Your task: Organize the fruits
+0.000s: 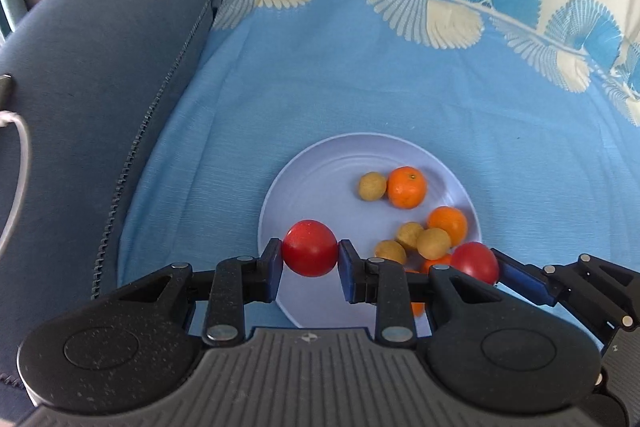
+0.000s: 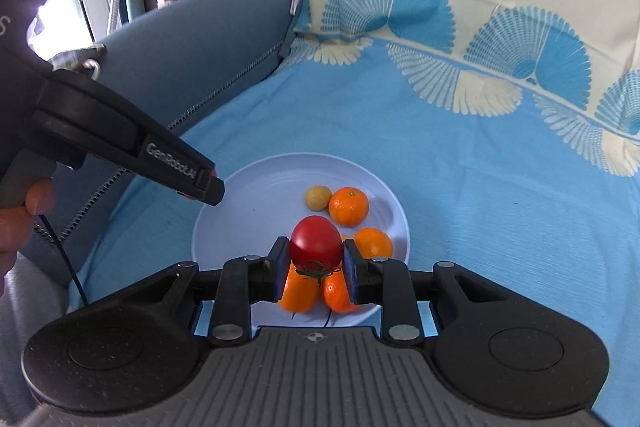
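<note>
Far left: dark blue cushion [image 1: 100, 75] w/ zipper seam, lying along the edge of the blue patterned cloth [image 1: 360, 75].

Left gripper [image 1: 310, 259]: pads pinch a red tomato [image 1: 310, 248] from both sides. Tomato sits over the plate's left rim.

Centre: pale plate [image 1: 320, 179] on the cloth. On it, a small tan fruit [image 1: 372, 185] touching a mandarin [image 1: 407, 187]; nearer the camera, approx. three more tan fruits [image 1: 434, 243] clustered against a second mandarin [image 1: 448, 225].

Right gripper [image 2: 313, 263]: closed on a second tomato [image 2: 316, 241], stem end facing the camera, held above two mandarins [image 2: 300, 291] at the plate's near edge.

Obscured: in right wrist view the tan cluster is hidden behind the tomato and pads. In left wrist view the near mandarins are mostly blocked by gripper linkage. The left gripper's tip is cut off there; its tomato barely shows.
</note>
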